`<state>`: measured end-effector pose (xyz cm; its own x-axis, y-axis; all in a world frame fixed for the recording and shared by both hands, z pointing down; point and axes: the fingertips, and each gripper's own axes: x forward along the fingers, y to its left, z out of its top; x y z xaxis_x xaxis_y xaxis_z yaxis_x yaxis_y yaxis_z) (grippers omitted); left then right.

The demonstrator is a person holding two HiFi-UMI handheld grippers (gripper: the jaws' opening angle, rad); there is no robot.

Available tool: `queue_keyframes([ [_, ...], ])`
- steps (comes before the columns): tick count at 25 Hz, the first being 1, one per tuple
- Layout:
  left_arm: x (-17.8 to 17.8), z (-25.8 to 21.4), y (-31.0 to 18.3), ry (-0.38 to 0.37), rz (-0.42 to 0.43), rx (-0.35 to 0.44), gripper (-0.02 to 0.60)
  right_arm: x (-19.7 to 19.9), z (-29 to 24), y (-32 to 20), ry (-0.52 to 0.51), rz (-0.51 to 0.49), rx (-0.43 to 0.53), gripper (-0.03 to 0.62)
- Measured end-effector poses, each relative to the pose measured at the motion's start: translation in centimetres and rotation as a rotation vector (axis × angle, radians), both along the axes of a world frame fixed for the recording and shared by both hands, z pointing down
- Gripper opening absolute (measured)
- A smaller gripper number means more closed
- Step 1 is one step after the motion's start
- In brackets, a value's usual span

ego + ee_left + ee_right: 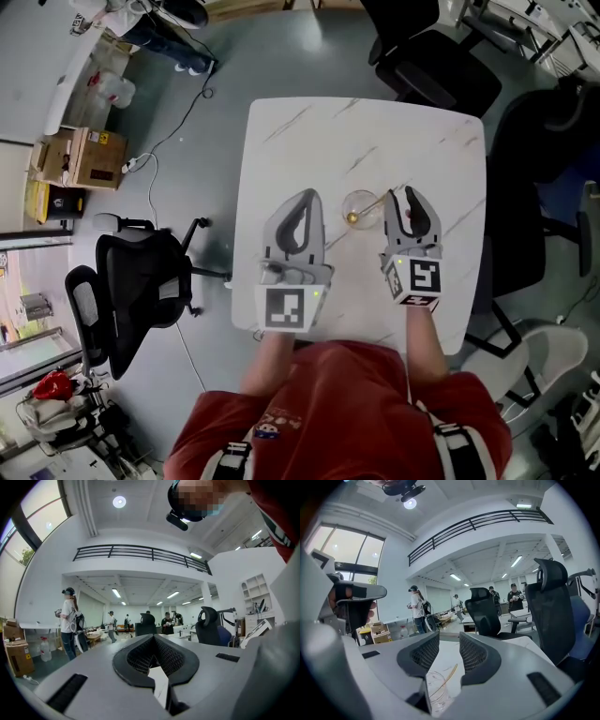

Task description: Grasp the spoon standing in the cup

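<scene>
Over a white marble counter (281, 141) in an open office, hovering with the right claw (405, 199) parted and empty just beside the clear cup (347, 204), probably to line up on the spoon (370, 208) leaning inside; left claw (306, 199) closed, empty, kept clear.

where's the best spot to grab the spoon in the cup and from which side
I'd take the spoon by its thin handle, the stretch sticking out over the cup rim. It leans toward the right tool, whose jaws stand apart, so come in from that side with a jaw on each flank. The bowl sits inside the cup.
</scene>
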<state>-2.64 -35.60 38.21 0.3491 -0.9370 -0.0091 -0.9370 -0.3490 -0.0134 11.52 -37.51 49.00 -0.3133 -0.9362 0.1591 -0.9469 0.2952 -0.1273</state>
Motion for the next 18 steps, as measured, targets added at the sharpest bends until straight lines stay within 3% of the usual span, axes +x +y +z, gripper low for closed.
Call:
queue_keyframes([
  [18,0.2,1.0,-0.8,-0.017,0.001,-0.02,0.009,-0.8,4.9,-0.6,-0.01,-0.027,-0.117,0.164],
])
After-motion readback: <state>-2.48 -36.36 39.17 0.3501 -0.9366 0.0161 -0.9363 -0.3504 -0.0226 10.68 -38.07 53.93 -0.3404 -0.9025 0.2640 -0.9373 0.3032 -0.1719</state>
